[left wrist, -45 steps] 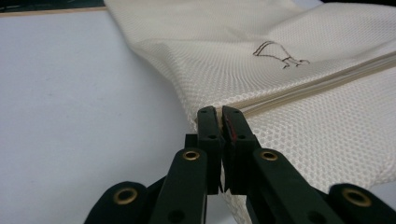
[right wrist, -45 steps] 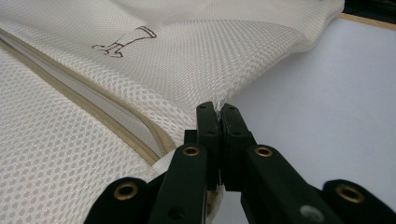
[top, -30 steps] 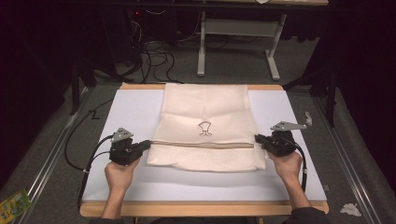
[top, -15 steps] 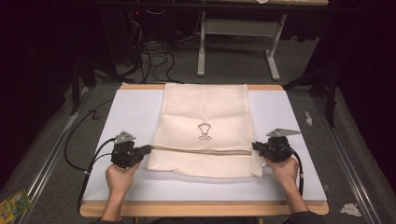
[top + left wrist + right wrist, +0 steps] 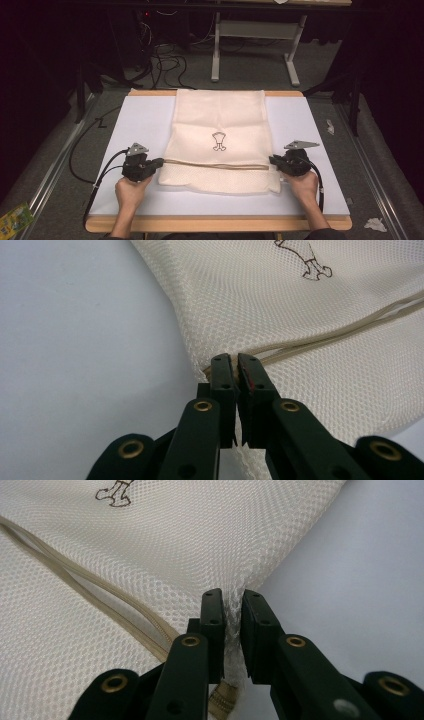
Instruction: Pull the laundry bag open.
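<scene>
Mesh bag [image 5: 220,125] on white table [image 5: 135,120]

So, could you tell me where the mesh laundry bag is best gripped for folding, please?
Grip the mesh laundry bag at its side edges by the zipper, coming in level from outside. It lies flat, and only the edges offer a pinchable fold. The left gripper pinches there; the right gripper has been opening.

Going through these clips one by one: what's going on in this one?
A person holds a gripper in each hand at the two side edges of a cream mesh laundry bag lying folded on a white board. The left gripper is shut on the bag's edge by the zipper. The right gripper has just been opening; mesh sits between its fingers, but they look slightly parted from it, so it seems to be letting go after setting the fold down.
</scene>
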A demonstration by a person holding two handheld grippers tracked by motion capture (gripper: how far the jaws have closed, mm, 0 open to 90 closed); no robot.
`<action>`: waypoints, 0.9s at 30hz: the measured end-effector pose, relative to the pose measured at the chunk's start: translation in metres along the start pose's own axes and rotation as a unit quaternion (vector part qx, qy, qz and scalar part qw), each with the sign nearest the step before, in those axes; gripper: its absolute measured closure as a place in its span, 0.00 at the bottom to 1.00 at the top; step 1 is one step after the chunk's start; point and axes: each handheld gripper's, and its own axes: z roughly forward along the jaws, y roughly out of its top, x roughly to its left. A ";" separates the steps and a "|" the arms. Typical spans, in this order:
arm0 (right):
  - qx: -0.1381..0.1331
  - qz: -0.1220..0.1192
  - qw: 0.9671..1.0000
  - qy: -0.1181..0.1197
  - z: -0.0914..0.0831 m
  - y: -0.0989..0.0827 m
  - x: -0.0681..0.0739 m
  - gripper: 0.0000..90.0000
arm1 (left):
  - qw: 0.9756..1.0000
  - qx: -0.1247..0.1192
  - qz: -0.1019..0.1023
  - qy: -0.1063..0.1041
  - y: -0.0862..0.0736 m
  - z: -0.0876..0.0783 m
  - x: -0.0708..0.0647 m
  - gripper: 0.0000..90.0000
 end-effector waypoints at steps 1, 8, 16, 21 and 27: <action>-0.001 -0.002 1.000 0.000 0.000 0.000 0.000 0.89 | 1.000 0.002 0.002 0.001 0.000 0.000 0.000 0.96; -0.009 -0.001 1.000 -0.008 -0.001 0.000 0.001 0.75 | 1.000 -0.007 0.005 -0.005 0.000 0.003 -0.002 0.90; -0.058 -0.011 0.998 -0.011 -0.020 0.005 0.004 0.71 | 0.999 -0.042 0.025 0.005 0.004 -0.009 -0.007 0.72; -0.094 -0.012 0.995 -0.004 -0.034 0.008 0.005 0.71 | 0.996 -0.074 0.037 0.016 0.009 -0.021 -0.010 0.63; -0.120 -0.001 0.993 -0.008 -0.049 0.006 -0.002 0.70 | 0.994 -0.102 0.036 0.028 0.009 -0.034 -0.005 0.58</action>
